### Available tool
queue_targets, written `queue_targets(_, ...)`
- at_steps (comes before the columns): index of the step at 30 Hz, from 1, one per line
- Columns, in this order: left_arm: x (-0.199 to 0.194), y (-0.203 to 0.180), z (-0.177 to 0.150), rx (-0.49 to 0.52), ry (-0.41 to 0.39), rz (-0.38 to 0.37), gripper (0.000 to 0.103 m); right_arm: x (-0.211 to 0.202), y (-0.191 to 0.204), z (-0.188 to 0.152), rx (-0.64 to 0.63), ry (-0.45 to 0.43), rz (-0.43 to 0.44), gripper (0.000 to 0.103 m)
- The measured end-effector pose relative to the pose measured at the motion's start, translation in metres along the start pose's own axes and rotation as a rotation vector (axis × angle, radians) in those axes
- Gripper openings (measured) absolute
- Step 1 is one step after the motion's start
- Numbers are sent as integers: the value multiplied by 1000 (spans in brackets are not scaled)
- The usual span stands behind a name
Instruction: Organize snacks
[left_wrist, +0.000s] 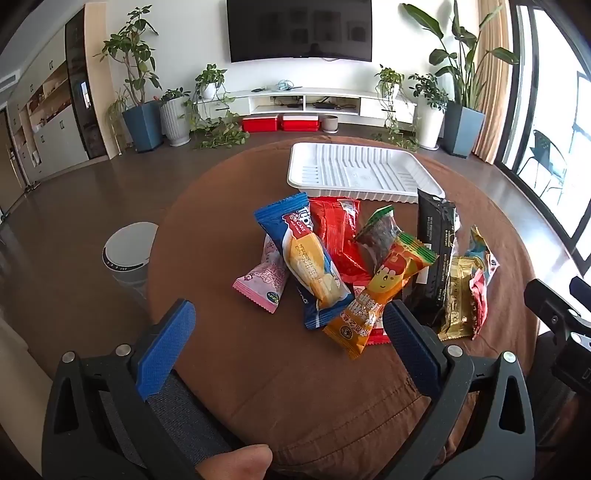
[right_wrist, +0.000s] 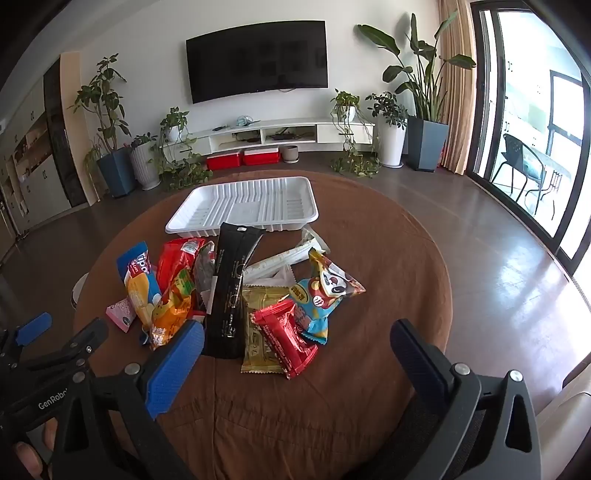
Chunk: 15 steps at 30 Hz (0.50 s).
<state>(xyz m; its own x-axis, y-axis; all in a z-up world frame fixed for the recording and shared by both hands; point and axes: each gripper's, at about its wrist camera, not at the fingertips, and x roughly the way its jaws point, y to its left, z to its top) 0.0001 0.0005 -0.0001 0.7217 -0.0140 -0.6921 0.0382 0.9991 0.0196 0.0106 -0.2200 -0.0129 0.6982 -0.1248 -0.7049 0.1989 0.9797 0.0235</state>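
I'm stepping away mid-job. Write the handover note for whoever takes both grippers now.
Left hand-held gripper: open, empty, hovering before the pile.
Right hand-held gripper: open, empty, likewise.
Snack packets: all heaped mid-table on the brown tablecloth.
White tray: beyond the pile, empty.
Done: nothing sorted.
Left: move every packet into the tray.

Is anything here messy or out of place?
Yes: the snack packets lie jumbled and overlapping on the brown tablecloth, while the white tray behind them sits empty. Nothing looks torn or spilled.
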Motion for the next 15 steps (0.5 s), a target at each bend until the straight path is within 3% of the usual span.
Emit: queue_targets(15,2,-1,-1,7,9,-11,103,3,-1,-3,1,17,-4,103)
